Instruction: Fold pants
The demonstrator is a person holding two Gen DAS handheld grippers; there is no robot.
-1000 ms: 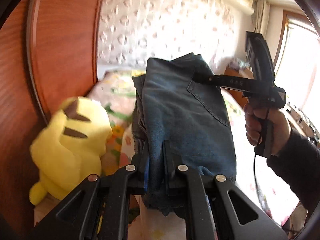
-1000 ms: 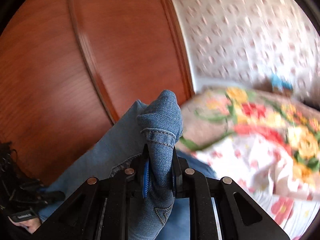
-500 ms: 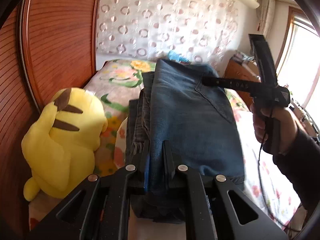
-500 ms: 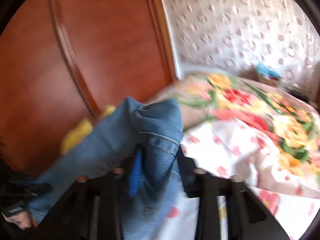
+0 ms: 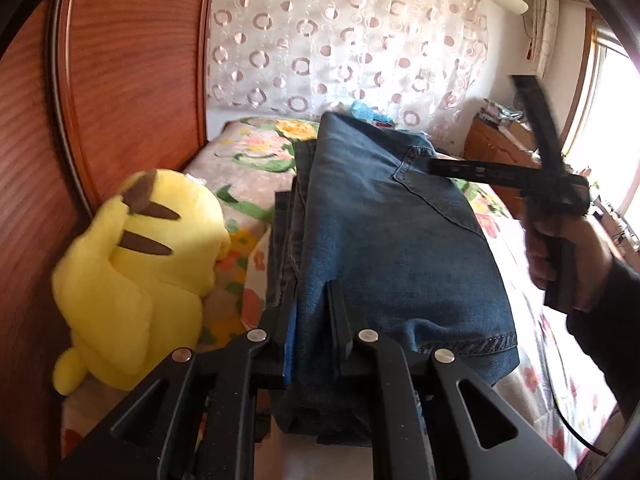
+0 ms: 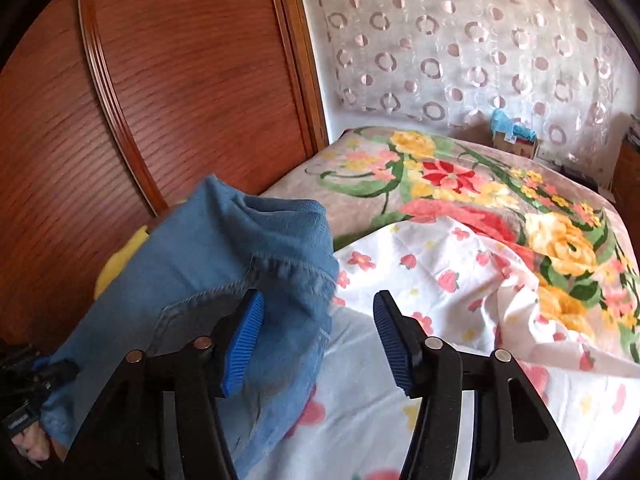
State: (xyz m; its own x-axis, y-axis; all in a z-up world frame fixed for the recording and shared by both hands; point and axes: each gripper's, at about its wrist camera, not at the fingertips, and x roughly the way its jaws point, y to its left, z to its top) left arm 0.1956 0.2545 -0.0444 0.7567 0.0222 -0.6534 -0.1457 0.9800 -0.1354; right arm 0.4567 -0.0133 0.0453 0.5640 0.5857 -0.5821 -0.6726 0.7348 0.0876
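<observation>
Pants [image 5: 384, 240], folded denim, mid-frame, clamped by left gripper [image 5: 312, 320]; right gripper [image 6: 318, 336] spread apart, lower centre; no legible writing

The pants [image 5: 384, 232] are blue denim cloth, matt, with stitched seams. The right gripper [image 6: 318, 332] has matt black plastic fingers with ribbed blue pads [image 6: 244, 338]. The wardrobe [image 6: 192, 72] is reddish wood, grained, semi-gloss. The plush toy [image 5: 136, 256] is soft yellow fabric.
</observation>
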